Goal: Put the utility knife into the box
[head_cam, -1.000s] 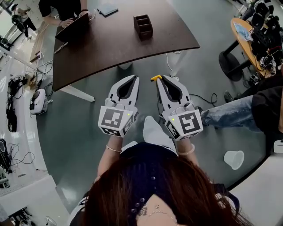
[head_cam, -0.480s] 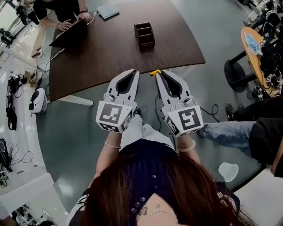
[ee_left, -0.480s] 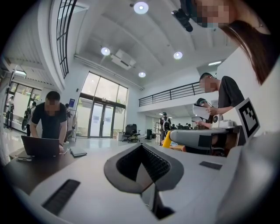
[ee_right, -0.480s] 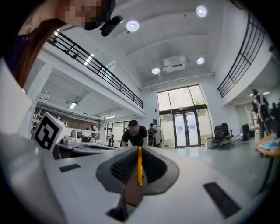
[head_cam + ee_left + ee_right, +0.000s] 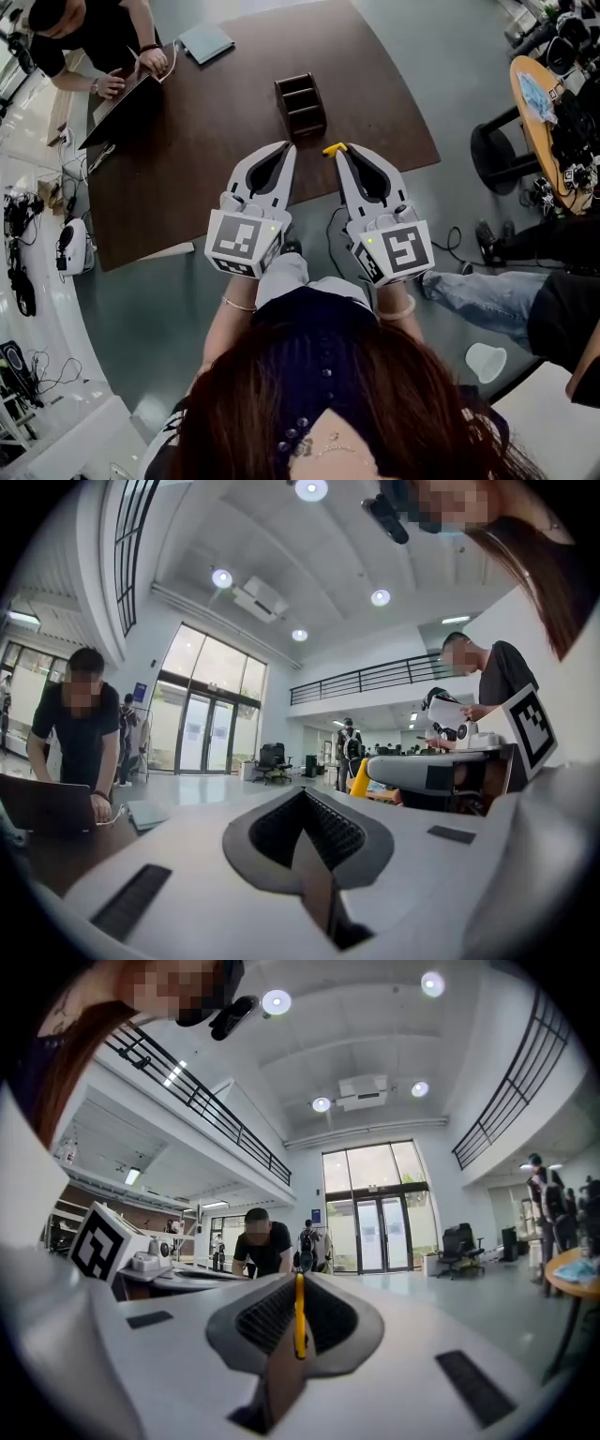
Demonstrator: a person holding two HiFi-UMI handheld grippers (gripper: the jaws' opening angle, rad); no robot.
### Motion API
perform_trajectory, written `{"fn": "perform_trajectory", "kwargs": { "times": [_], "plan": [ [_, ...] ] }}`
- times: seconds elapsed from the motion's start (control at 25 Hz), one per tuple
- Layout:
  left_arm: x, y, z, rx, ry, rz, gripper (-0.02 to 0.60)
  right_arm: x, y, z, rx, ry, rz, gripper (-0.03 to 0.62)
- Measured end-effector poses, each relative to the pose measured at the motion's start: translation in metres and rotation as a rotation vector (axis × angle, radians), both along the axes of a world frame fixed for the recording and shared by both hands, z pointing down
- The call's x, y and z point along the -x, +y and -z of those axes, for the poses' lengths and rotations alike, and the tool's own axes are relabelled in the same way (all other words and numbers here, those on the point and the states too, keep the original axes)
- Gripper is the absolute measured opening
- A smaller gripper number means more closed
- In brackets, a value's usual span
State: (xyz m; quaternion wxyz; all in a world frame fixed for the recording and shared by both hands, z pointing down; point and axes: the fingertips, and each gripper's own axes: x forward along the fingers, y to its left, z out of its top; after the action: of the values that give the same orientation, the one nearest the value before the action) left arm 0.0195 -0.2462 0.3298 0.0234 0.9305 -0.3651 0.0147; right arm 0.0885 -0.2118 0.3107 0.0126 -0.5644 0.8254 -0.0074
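Carrying step judged underway: utility knife pinched in right gripper, near box; left gripper pressed together, empty. Next: knife to be lowered into box, released.

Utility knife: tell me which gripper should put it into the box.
Right. The right gripper is shut on the yellow utility knife, and its tips point toward the box on the table just ahead. The left gripper is shut with nothing between its jaws.
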Motion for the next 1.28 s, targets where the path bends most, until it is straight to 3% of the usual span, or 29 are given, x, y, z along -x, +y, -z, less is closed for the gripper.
{"fn": "perform_trajectory", "kwargs": {
  "times": [0.32,0.64,0.96,1.28],
  "plan": [
    [-0.007,-0.063,-0.002,0.037,0.019,-0.038,0.000,0.000,-0.065,-0.001,0.026,0.015,-0.031,0.032],
    [0.008,-0.089,-0.010,0.053,0.022,0.002,0.000,0.012,-0.101,-0.007,0.047,0.030,0.014,0.033],
    [0.021,-0.103,-0.065,0.141,0.017,0.036,0.000,0.020,-0.128,-0.069,0.135,0.036,0.036,0.032],
    [0.013,-0.109,-0.123,0.228,0.010,0.045,0.000,0.029,-0.142,-0.144,0.253,0.054,0.056,0.032]
  ]
}}
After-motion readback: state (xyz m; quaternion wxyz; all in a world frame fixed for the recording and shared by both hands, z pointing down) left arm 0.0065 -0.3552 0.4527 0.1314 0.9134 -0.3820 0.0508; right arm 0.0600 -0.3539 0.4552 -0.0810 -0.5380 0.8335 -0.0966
